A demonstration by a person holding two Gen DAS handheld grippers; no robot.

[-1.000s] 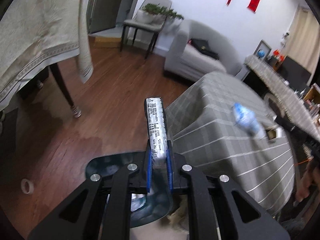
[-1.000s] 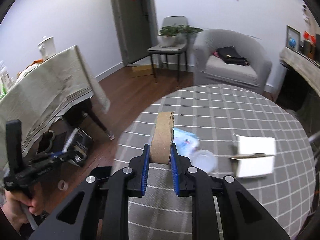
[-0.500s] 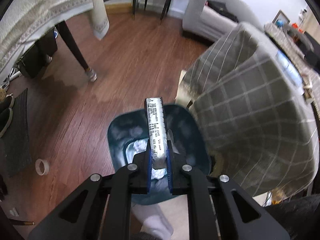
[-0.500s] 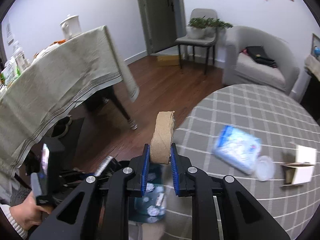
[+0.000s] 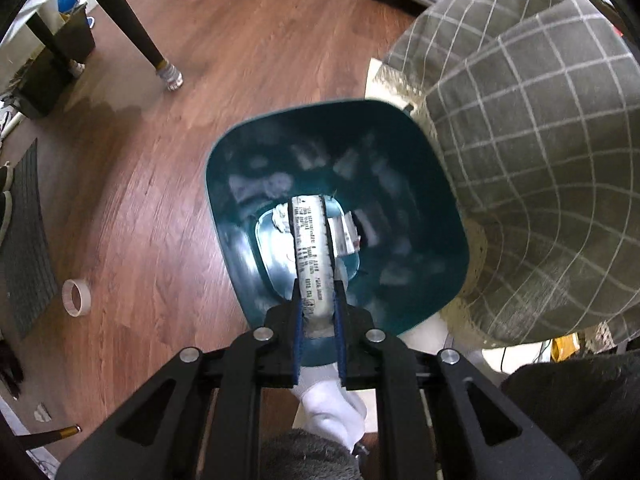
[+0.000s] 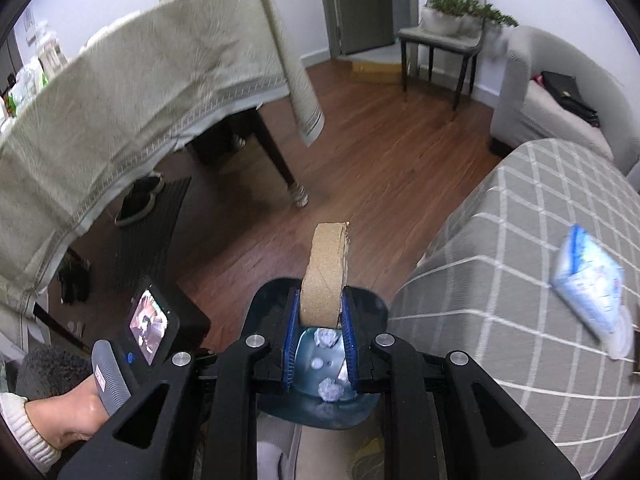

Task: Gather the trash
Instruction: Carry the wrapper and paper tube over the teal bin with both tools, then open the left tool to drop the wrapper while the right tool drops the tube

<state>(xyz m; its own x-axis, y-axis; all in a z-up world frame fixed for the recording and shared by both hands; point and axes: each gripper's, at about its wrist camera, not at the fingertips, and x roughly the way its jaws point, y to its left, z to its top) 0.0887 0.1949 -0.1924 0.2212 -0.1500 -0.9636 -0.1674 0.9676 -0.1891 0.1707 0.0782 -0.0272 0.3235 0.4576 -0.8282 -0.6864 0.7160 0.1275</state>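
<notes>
your left gripper [image 5: 317,300] pinches a wrapper [image 5: 313,252] over the bin [image 5: 420,208], frame centre. your right gripper [image 6: 320,312] pinches a cardboard tube [image 6: 326,272], lower centre.

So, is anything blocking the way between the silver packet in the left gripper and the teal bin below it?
Nothing visible does. The left gripper holds the silver packet directly over the open teal bin, which holds only a little trash at its bottom.

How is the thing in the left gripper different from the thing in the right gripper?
The wrapper in the left gripper is silvery with black print; the cardboard tube in the right gripper is plain brown. The wrapper hangs over the bin's opening; the tube sits above its rim. Both are clamped.
</notes>
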